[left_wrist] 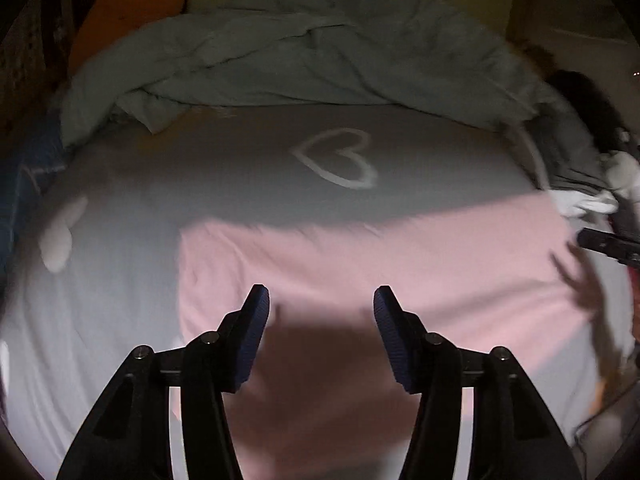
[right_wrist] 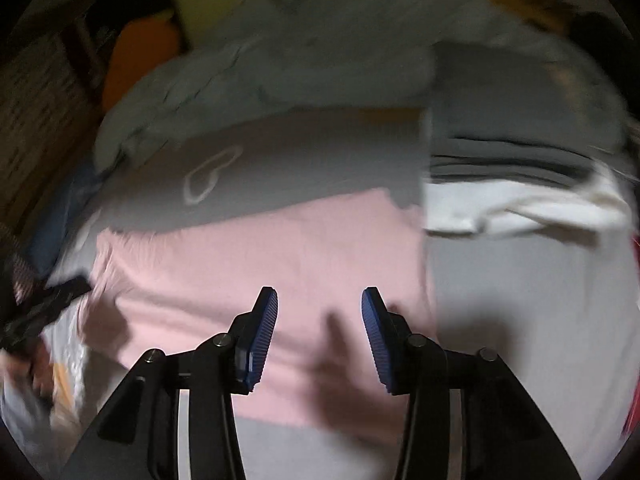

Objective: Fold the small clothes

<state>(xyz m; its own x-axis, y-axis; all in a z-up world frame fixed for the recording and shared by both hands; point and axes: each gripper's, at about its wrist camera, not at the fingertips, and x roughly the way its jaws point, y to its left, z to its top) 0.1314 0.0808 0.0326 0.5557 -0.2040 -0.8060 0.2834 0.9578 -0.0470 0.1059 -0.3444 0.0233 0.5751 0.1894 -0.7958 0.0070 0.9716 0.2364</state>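
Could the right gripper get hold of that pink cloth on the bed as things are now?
Probably yes. The right gripper is open and holds nothing, and the pink cloth lies flat right below its fingers with nothing on top of it. The folded stack sits off to the side.

Left gripper [left_wrist: 321, 296] jaws apart above pink cloth [left_wrist: 360, 252].

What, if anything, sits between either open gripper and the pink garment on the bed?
Nothing visible. The left gripper and right gripper both hang open directly over the pink garment, with only their shadows on it. The folded stack lies off to its right.
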